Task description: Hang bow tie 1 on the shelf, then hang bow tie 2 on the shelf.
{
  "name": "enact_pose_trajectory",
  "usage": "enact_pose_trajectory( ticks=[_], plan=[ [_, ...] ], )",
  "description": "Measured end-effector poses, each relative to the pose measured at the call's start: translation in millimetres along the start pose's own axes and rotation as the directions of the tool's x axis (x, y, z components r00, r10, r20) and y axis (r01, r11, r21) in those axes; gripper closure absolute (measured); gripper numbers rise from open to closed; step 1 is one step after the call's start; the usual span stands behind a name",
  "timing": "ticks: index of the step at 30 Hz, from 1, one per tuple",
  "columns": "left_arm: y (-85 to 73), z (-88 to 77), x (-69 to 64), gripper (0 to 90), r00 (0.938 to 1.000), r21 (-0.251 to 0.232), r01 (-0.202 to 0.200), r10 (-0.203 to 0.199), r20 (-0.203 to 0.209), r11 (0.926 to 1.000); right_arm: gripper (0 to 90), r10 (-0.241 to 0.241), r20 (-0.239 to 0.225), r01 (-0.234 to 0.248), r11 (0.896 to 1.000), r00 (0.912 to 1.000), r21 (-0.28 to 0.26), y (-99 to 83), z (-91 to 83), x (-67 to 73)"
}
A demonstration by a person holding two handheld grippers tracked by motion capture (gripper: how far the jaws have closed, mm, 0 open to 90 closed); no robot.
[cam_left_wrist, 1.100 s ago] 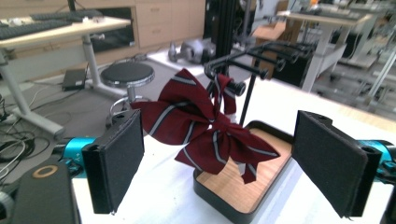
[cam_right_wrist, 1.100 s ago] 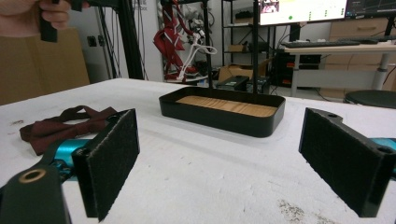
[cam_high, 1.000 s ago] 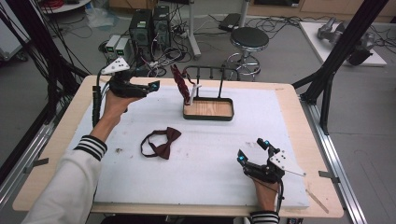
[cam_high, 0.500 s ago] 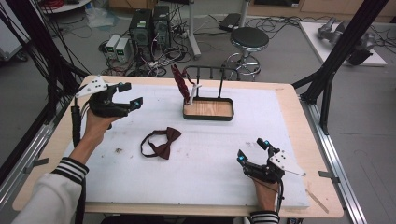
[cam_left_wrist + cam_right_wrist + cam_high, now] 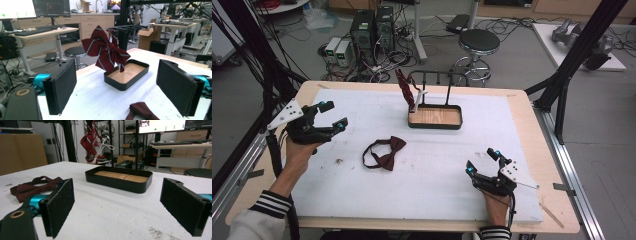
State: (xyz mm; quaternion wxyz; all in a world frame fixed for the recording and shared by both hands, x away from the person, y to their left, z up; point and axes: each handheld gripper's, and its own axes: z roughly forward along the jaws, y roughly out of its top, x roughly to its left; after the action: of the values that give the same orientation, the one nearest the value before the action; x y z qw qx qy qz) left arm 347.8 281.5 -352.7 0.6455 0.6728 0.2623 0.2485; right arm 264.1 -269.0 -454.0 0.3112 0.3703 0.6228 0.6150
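Observation:
A dark red bow tie [image 5: 385, 153] lies flat on the white mat, also seen low in the left gripper view [image 5: 141, 111] and at the left of the right gripper view [image 5: 35, 185]. A striped red bow tie [image 5: 405, 89] hangs from the black rack over the wood-bottomed tray [image 5: 435, 118], and shows as well in the left gripper view [image 5: 106, 50]. My left gripper [image 5: 330, 114] hovers open at the mat's left side, left of the flat bow tie, empty. At the front right my right gripper [image 5: 482, 161] rests open on the mat with nothing between its jaws.
The white mat [image 5: 452, 150] covers most of the wooden table. A round stool [image 5: 479, 42], computer boxes and cables stand on the floor beyond the far edge. Black frame posts rise at both sides of the table.
My left gripper has moved left and toward the near side, away from the rack, and sunk a little. The right gripper and both bow ties have stayed put.

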Motion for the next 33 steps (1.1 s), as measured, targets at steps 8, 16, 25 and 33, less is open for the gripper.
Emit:
enact_pose_trajectory(
  ticks=[8, 16, 25, 33],
  plan=[
    [-28.7, -1.3, -18.7, 16.9, 0.9999, 0.015, -0.005, 0.005, 0.013, 0.9999, 11.5, 0.003, 0.000, -0.003, 1.000, 1.0000, 0.001, -0.1, -0.1, 0.7],
    [-45.8, -6.9, -28.4, 16.8, 0.9999, 0.012, -0.012, 0.012, 0.003, 0.9999, 11.5, 0.003, 0.003, -0.003, 1.000, 1.0000, 0.000, 0.0, 0.0, 0.6],
    [-41.8, -6.9, -25.4, 16.8, 1.0000, -0.002, -0.004, 0.004, -0.006, 1.0000, 11.5, 0.001, 0.003, -0.001, 1.000, 1.0000, -0.001, 0.0, 0.0, 0.4],
    [-39.6, -5.9, -24.7, 16.9, 0.9999, 0.009, -0.011, 0.011, -0.005, 0.9999, 11.5, 0.002, 0.002, -0.002, 1.000, 1.0000, 0.000, -0.1, 0.0, 0.5]
  ],
)
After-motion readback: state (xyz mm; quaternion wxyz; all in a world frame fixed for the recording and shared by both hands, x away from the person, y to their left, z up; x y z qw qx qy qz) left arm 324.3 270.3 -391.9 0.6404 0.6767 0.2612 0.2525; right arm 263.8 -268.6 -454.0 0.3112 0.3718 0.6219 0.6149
